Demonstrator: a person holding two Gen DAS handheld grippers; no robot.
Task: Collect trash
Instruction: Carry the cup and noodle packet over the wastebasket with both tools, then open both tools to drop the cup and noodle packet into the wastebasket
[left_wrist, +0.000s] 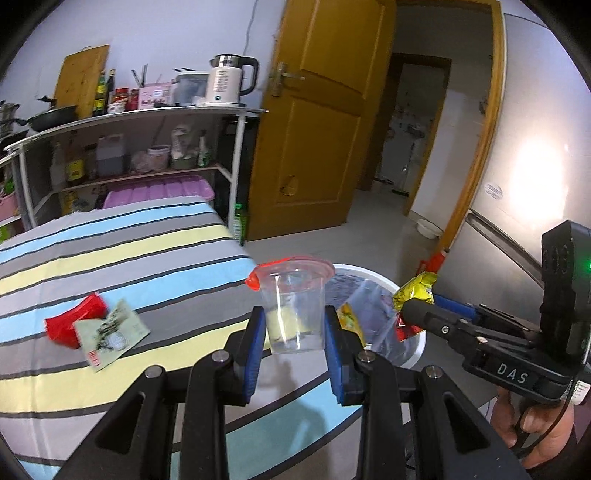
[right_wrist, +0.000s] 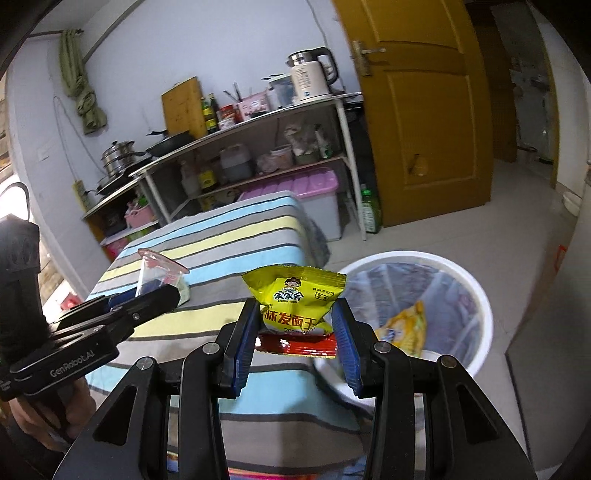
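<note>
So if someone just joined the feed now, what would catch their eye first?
Probably the two loads. The left hand-held gripper clamps a clear plastic cup with a red peeled lid, and the right hand-held gripper clamps a yellow snack packet, both near the table's edge. Just past them sits the white lined bin on the floor, a yellow wrapper already inside.

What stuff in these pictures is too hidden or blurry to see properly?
- Left wrist view: the contents of the white round trash bin are partly hidden by the clear plastic cup with the red lid and the left gripper.
- Left wrist view: the print on the pale green wrapper on the striped cloth is blurred.
- Right wrist view: the lower print on the yellow snack packet is covered by the right gripper's fingers.
</note>
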